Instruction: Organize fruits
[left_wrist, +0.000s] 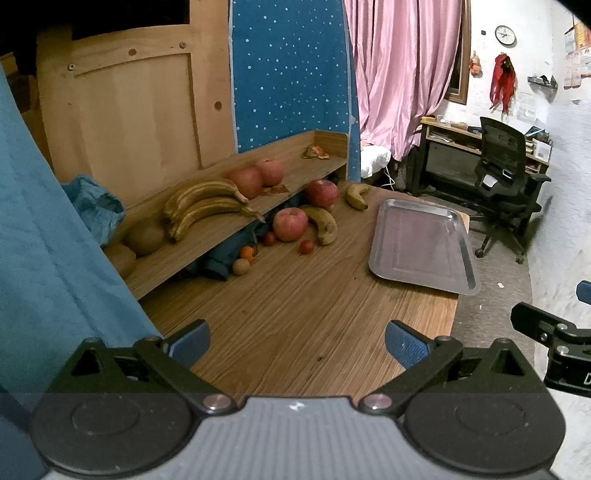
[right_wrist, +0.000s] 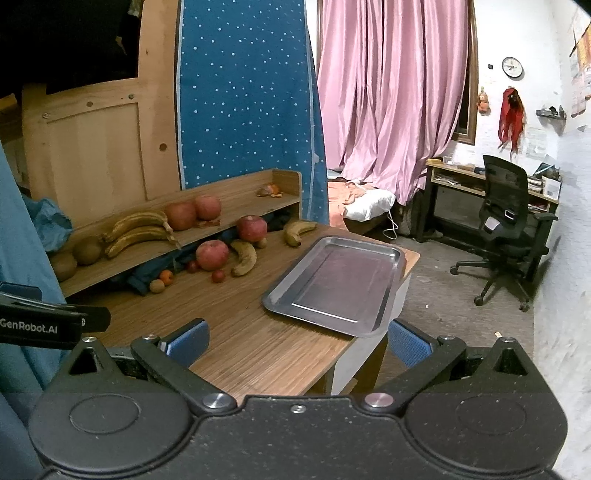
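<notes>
While bare, tray (right_wrist: 384, 295) beside bananas (right_wrist: 244, 258)

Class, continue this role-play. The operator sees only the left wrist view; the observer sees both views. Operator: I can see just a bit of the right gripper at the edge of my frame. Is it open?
Observer: Yes. The right gripper has its jaws wide apart with nothing between them.
Operator: What is under the tray's near corner?
Observer: The tray juts past the edge of the table there, and a white side panel stands below.
Operator: Is anything hidden beside the far apple?
Observer: A small brown fruit lies just right of that apple.
</notes>
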